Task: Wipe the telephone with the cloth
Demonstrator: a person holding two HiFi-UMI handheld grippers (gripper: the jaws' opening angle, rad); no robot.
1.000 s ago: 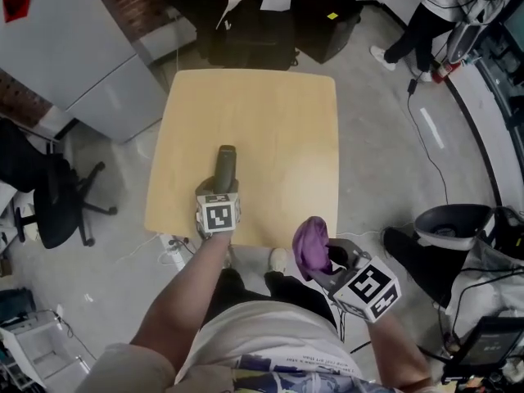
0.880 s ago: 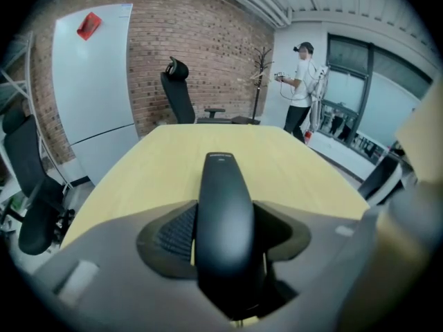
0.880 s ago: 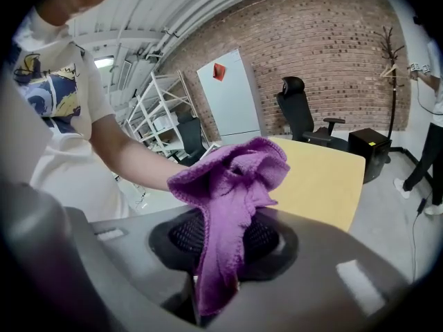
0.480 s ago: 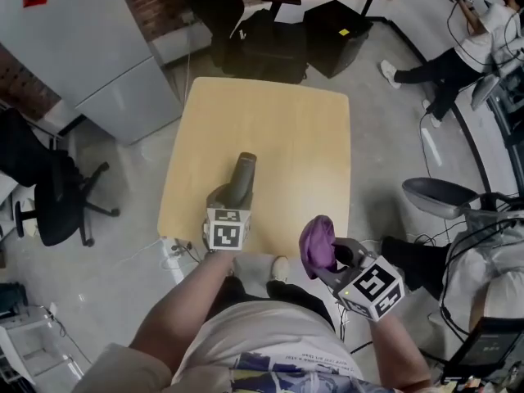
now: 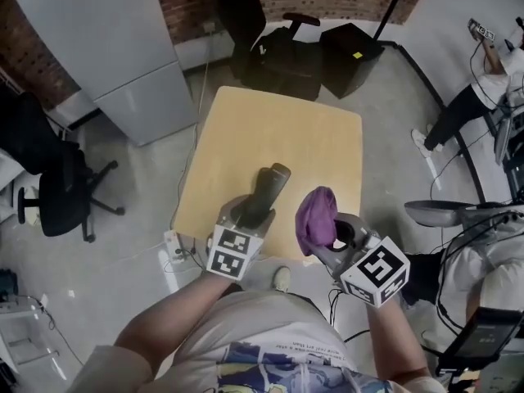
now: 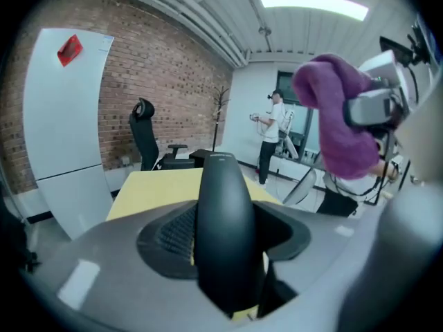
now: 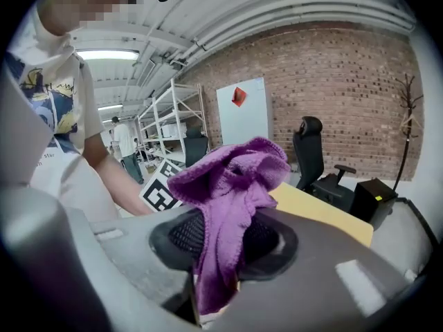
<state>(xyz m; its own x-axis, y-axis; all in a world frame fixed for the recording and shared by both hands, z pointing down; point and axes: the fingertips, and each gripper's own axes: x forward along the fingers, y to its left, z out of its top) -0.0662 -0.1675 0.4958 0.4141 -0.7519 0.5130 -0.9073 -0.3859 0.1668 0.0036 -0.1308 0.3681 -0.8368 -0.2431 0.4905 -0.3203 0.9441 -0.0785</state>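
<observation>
A dark grey telephone handset (image 5: 266, 193) is held up off the yellow table (image 5: 278, 137), slanting away from me. My left gripper (image 5: 250, 213) is shut on its lower part, and in the left gripper view the handset (image 6: 221, 227) stands between the jaws. A bunched purple cloth (image 5: 315, 218) sticks up from my right gripper (image 5: 329, 237), which is shut on it just right of the handset. In the right gripper view the cloth (image 7: 225, 199) hangs out of the jaws. The cloth (image 6: 336, 116) also shows at the upper right of the left gripper view, apart from the handset.
The table's top has nothing else on it. Round it stand a grey cabinet (image 5: 123, 56) at the far left, black office chairs (image 5: 57, 195) and black cases (image 5: 291, 60) at the back. A person (image 5: 475, 97) stands at the far right, near cables and gear.
Both grippers have risen. The handset was lifted off the table and tilted to the right; the cloth moved up and left, closer to the handset. The head view shifted back and left.
</observation>
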